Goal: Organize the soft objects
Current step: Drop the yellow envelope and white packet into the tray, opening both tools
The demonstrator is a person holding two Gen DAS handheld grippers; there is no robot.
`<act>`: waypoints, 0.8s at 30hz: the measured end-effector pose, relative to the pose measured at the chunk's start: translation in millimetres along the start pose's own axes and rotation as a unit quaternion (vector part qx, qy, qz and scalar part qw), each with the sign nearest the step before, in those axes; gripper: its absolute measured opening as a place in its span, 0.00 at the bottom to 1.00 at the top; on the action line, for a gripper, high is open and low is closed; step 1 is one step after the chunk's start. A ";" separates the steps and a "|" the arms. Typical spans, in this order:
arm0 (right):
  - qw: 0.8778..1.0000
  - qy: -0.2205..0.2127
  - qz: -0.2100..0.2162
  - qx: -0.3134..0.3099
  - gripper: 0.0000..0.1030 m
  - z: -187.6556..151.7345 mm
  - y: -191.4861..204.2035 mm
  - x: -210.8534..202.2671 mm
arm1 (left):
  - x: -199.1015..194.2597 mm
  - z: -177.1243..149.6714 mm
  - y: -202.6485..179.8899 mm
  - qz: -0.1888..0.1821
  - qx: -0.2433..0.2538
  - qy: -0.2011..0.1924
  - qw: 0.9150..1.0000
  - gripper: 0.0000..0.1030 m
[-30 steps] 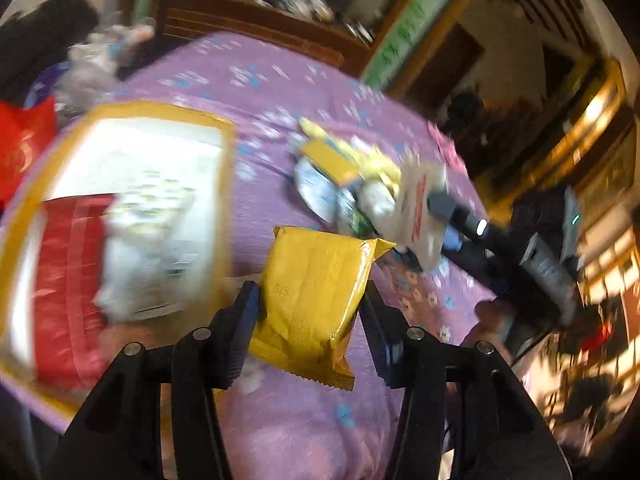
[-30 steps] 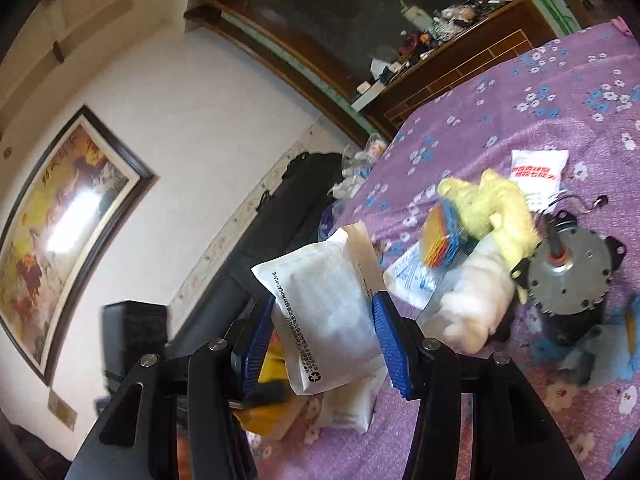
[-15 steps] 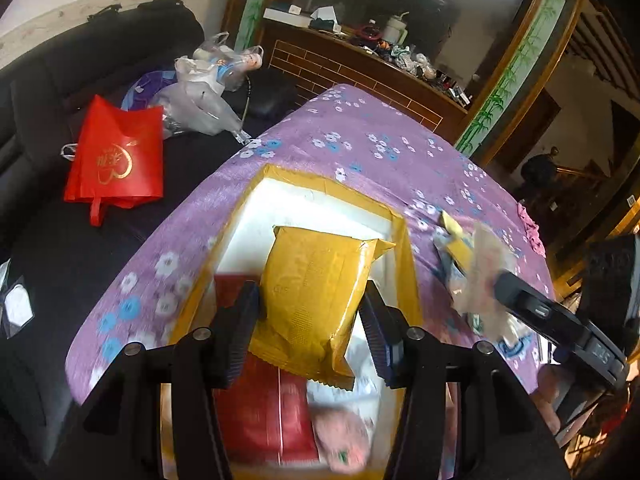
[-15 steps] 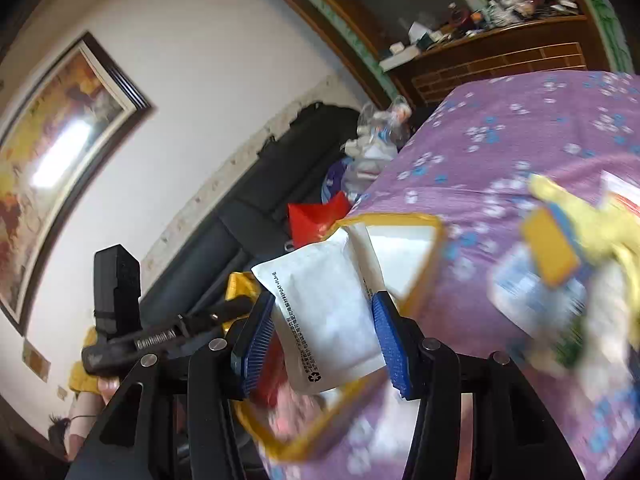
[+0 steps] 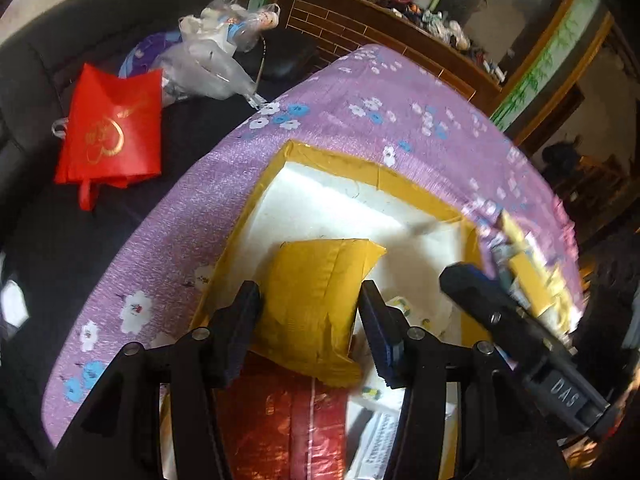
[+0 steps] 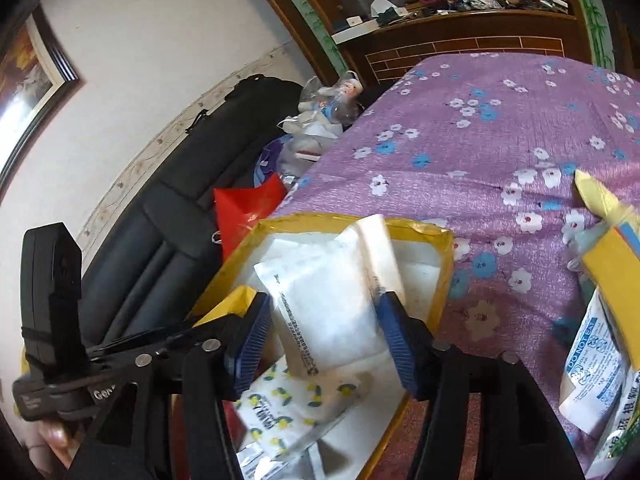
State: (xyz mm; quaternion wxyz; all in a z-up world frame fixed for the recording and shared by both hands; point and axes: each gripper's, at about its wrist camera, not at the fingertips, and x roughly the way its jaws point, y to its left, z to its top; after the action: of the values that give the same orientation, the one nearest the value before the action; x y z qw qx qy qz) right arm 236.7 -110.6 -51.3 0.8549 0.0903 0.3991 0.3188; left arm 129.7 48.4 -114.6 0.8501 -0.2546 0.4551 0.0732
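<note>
My left gripper [image 5: 308, 312] is shut on a yellow soft packet [image 5: 316, 300] and holds it over the yellow-rimmed white box [image 5: 340, 168]. A red packet [image 5: 280, 428] lies in the box below it. My right gripper [image 6: 324, 332] is shut on a white pouch [image 6: 332, 292] and holds it over the same box [image 6: 444, 264], above a white pack with lemon print [image 6: 296, 408]. The right gripper also shows in the left wrist view [image 5: 468, 280]. The left gripper's body shows at the left of the right wrist view [image 6: 120, 364].
The box sits on a purple flowered tablecloth [image 5: 360, 92]. A pile of yellow and white packets [image 6: 600, 320] lies to the right of the box. A dark sofa with a red bag [image 5: 108, 132] and plastic bags [image 5: 212, 60] borders the table's left edge.
Both grippers have swung left from the pile of packets to over the box, each still holding its packet. The right gripper has come closer beside the left one.
</note>
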 end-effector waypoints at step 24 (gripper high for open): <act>0.998 -0.052 0.038 0.025 0.76 -102.4 -52.7 -188.1 | -87.4 -102.5 -70.7 -0.157 0.037 -0.049 0.986 0.59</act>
State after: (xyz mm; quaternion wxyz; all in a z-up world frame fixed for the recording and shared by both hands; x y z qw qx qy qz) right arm 95.9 -278.1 -23.4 0.8591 0.1434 0.3586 0.3359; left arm 29.1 -54.2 -64.6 0.8812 -0.2874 0.3695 -0.0661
